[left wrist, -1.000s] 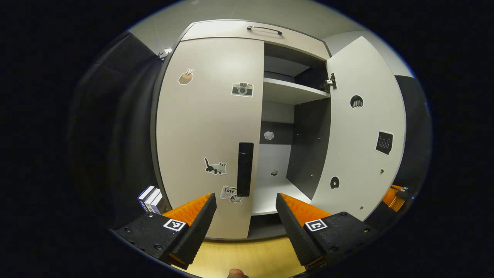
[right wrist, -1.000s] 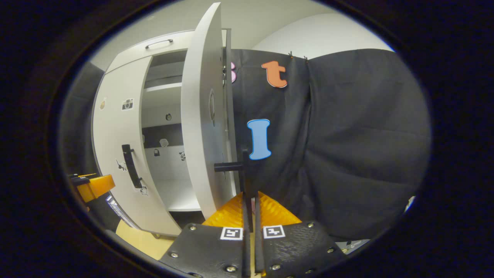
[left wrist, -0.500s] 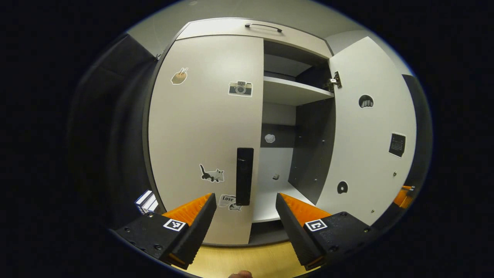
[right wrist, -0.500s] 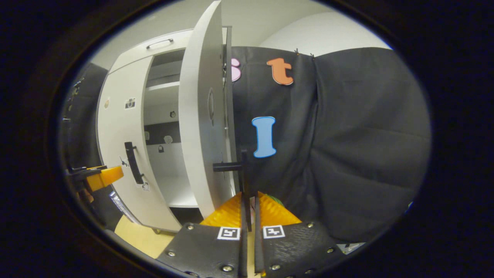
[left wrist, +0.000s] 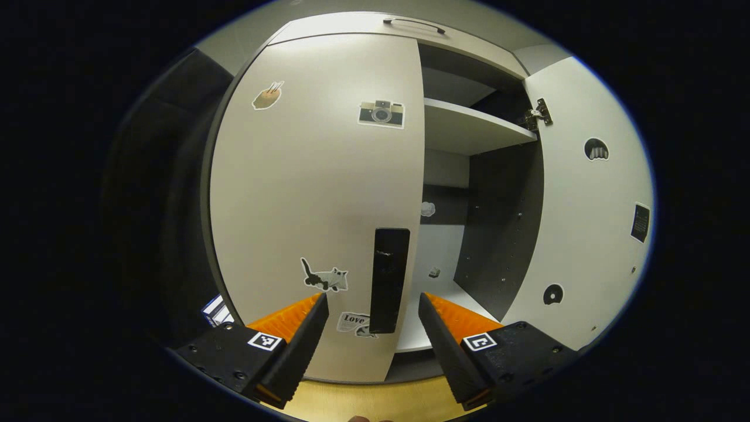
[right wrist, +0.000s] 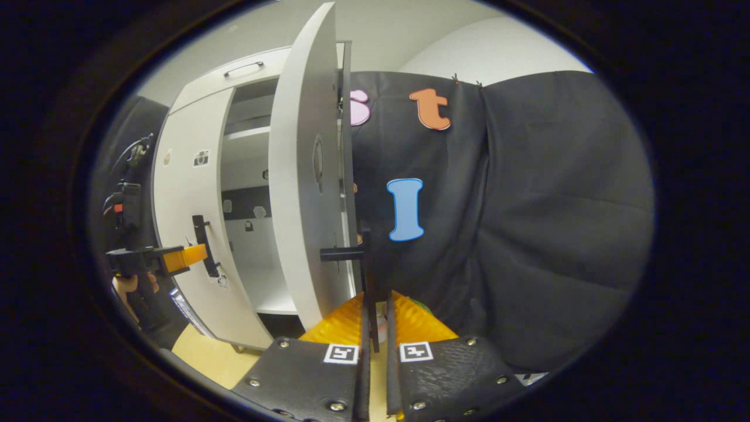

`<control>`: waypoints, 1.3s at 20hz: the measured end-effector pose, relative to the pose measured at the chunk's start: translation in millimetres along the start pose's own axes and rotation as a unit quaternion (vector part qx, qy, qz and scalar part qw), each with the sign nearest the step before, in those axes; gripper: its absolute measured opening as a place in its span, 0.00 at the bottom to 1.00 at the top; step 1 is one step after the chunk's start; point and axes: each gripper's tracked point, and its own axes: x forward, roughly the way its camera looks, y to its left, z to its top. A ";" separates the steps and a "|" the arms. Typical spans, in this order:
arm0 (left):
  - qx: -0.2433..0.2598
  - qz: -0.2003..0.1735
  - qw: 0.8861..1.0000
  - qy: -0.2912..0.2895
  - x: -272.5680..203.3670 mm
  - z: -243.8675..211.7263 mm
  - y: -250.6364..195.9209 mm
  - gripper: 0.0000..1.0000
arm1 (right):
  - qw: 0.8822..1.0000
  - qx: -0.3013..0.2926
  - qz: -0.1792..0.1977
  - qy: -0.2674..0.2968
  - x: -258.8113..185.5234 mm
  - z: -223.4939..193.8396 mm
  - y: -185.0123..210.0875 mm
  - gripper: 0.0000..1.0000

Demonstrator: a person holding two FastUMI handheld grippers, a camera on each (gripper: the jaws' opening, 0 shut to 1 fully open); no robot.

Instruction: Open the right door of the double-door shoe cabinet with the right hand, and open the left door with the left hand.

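- Left gripper view: the left gripper (left wrist: 372,328) sits at the bottom centre with its two fingers spread wide and nothing between them.
- Just above the gap between those fingers stands the left door handle (left wrist: 389,280), a dark upright bar, not touched by either finger.
- The handle is fixed near the right edge of the left door (left wrist: 316,193), which fills the middle and left of the frame and lies closed against the shoe cabinet (left wrist: 363,26).
- The right door (left wrist: 586,199) stands swung open at the right of the frame, showing its inner face; between the doors a shelf (left wrist: 469,126) shows in the upper middle.
- A strip of wooden floor (left wrist: 375,401) runs along the bottom edge.
- Right gripper view: the right gripper (right wrist: 375,325) is at the bottom centre, fingers pressed together on the right door handle (right wrist: 368,275), a thin dark bar rising between them.
- The right door (right wrist: 302,193) is seen edge-on, centre left, swung open.
- The left door (right wrist: 184,234) is at the left, closed, with the left gripper (right wrist: 176,259) and a hand (right wrist: 132,287) just beside its handle at the left edge.
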 end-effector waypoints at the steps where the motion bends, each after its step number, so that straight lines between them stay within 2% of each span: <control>1: 0.001 0.002 1.000 0.001 3.1 -0.9 0.0 0.96 | 1.000 0.000 0.004 0.000 0.9 0.4 -2.3 0.11; 9: 0.016 0.027 0.999 -0.008 29.1 1.4 1.1 0.96 | 1.000 -0.003 0.031 0.002 4.7 2.3 -14.3 0.11; 11: 0.012 0.033 0.999 -0.006 34.6 -1.4 1.8 0.91 | 0.999 -0.007 0.034 0.001 5.8 3.4 -13.6 0.11; 12: 0.011 0.037 0.999 -0.006 36.9 -2.3 2.6 0.84 | 0.999 -0.006 0.036 0.001 6.1 3.3 -13.0 0.11; 15: 0.009 0.041 0.999 -0.001 43.9 -5.8 5.0 0.76 | 0.999 -0.006 0.040 0.001 6.3 3.7 -14.5 0.11; 20: 0.005 0.026 1.000 -0.009 49.2 -6.3 -1.6 0.61 | 0.999 -0.008 0.045 -0.001 6.2 4.1 -15.4 0.11; 21: 0.004 0.009 1.000 -0.012 48.7 -7.1 -9.2 0.58 | 0.999 -0.007 0.046 -0.001 5.1 4.0 -16.3 0.11; 23: 0.020 0.014 1.000 -0.012 49.9 -7.6 -8.2 0.36 | 0.999 -0.009 0.047 0.001 7.3 4.0 -16.1 0.13; 26: 0.013 0.011 1.000 -0.010 48.0 -7.7 -7.2 0.31 | 0.999 -0.010 0.049 0.002 9.1 3.4 -14.8 0.12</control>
